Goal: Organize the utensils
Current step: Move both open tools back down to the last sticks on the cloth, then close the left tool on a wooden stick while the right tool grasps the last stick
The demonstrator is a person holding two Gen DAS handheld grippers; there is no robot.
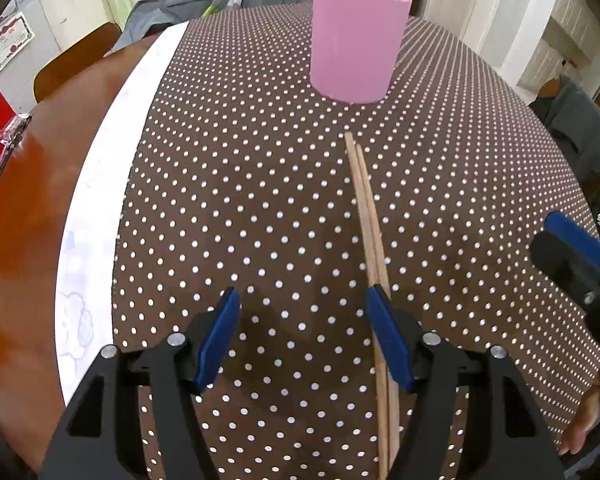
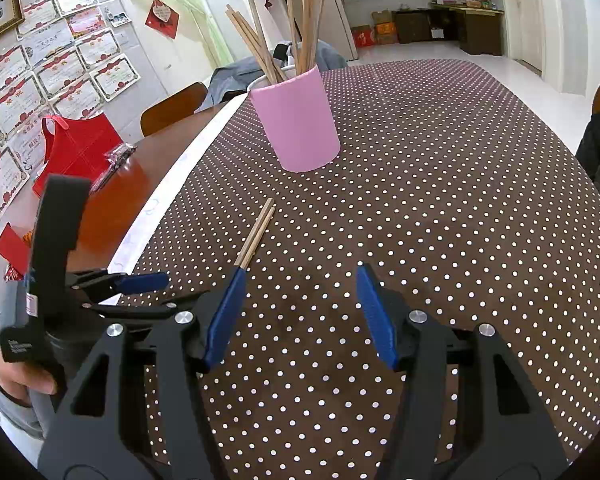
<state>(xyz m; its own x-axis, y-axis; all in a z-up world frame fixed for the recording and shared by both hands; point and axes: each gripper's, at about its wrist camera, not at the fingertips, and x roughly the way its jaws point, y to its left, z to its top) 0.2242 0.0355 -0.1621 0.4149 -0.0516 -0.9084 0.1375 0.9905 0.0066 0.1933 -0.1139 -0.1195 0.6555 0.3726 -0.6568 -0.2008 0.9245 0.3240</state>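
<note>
Red bag point(image 2: 78, 148): stands at the far left on the bare wood of the desk, below a wall hung with framed certificates.
Desk point(image 1: 28, 216): brown wood along the left edge, then a white strip, then a brown cloth with white dots point(image 1: 260, 200) that covers the rest.
Left gripper point(image 1: 300, 336): its jaws stand wide apart over the dotted cloth with nothing pressed between the blue pads; in the right wrist view it shows at the lower left, held by a hand point(image 2: 18, 376) in a grey sleeve.
Loose chopsticks point(image 1: 366, 216): a pair of wooden sticks lies flat on the cloth, side by side and touching, tips pointing toward the cup. In the left wrist view they run just beside that gripper's right pad; whether the pad touches them I cannot tell.
Pink cup point(image 1: 358, 44): stands upright on the cloth beyond the loose pair, well apart from both grippers, with a bundle of wooden chopsticks point(image 2: 300, 28) leaning out of its top.
Right gripper point(image 2: 300, 308): its jaws are opening, and only dotted cloth shows between them; the loose pair disappears behind the tip of its left pad.
Far right: a dark garment hangs over a chair at the desk's edge.
</note>
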